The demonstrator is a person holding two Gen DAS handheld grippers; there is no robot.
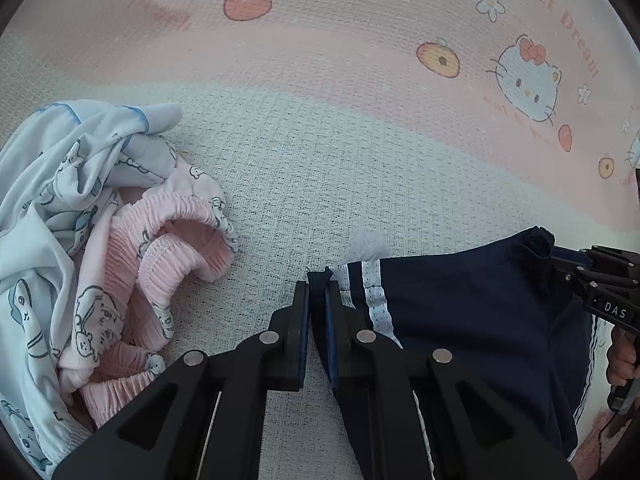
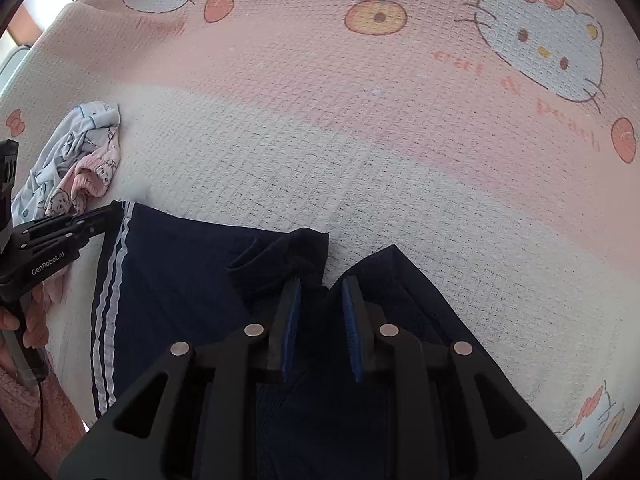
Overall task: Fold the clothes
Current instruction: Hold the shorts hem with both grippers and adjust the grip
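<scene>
Navy shorts (image 1: 480, 320) with white side stripes (image 1: 374, 300) lie flat on the bed. My left gripper (image 1: 318, 286) is shut on their left corner, with a thin fold of navy cloth between the pads. In the right wrist view the same shorts (image 2: 180, 280) spread out to the left. My right gripper (image 2: 322, 292) is shut on a bunched, thicker part of their edge, so its pads stand a little apart. From the left wrist view the right gripper (image 1: 554, 258) pinches the far right corner. The left gripper (image 2: 108, 216) shows at the striped edge.
A crumpled pile of light blue and pink printed clothes (image 1: 80, 220) lies to the left, small in the right wrist view as the pile (image 2: 76, 160). The pink-and-white cartoon-cat blanket (image 1: 320, 140) covers the bed. A hand (image 1: 622, 356) holds the right gripper's handle.
</scene>
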